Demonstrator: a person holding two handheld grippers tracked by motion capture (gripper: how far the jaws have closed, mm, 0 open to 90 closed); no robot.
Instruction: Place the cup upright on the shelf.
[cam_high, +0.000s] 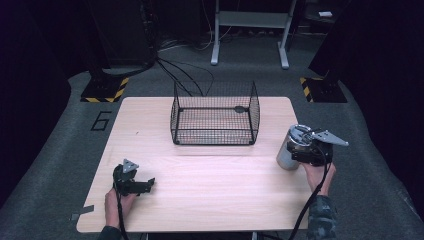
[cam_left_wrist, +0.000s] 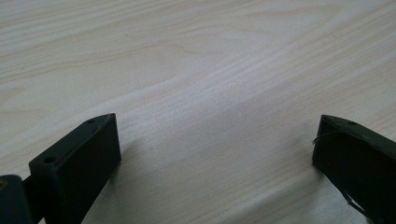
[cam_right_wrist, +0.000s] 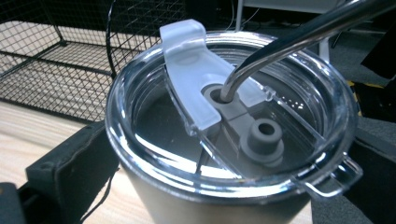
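A steel tumbler (cam_high: 289, 150) with a clear lid (cam_right_wrist: 224, 140) and a bent metal straw (cam_right_wrist: 289, 42) stands near the table's right edge. My right gripper (cam_high: 296, 152) has a black jaw on each side of the tumbler's body, just under the lid, and is shut on it (cam_right_wrist: 219, 191). At the front left, my left gripper (cam_high: 149, 184) sits low over the bare wooden table (cam_left_wrist: 187, 56). It (cam_left_wrist: 217, 140) is open, with its jaws wide apart and nothing between them.
A black wire basket (cam_high: 215, 142) stands at the middle back of the table (cam_high: 210, 190), to the left of and behind the tumbler; its mesh (cam_right_wrist: 46, 56) is close. Cables and metal stand legs (cam_high: 250, 30) lie on the floor beyond.
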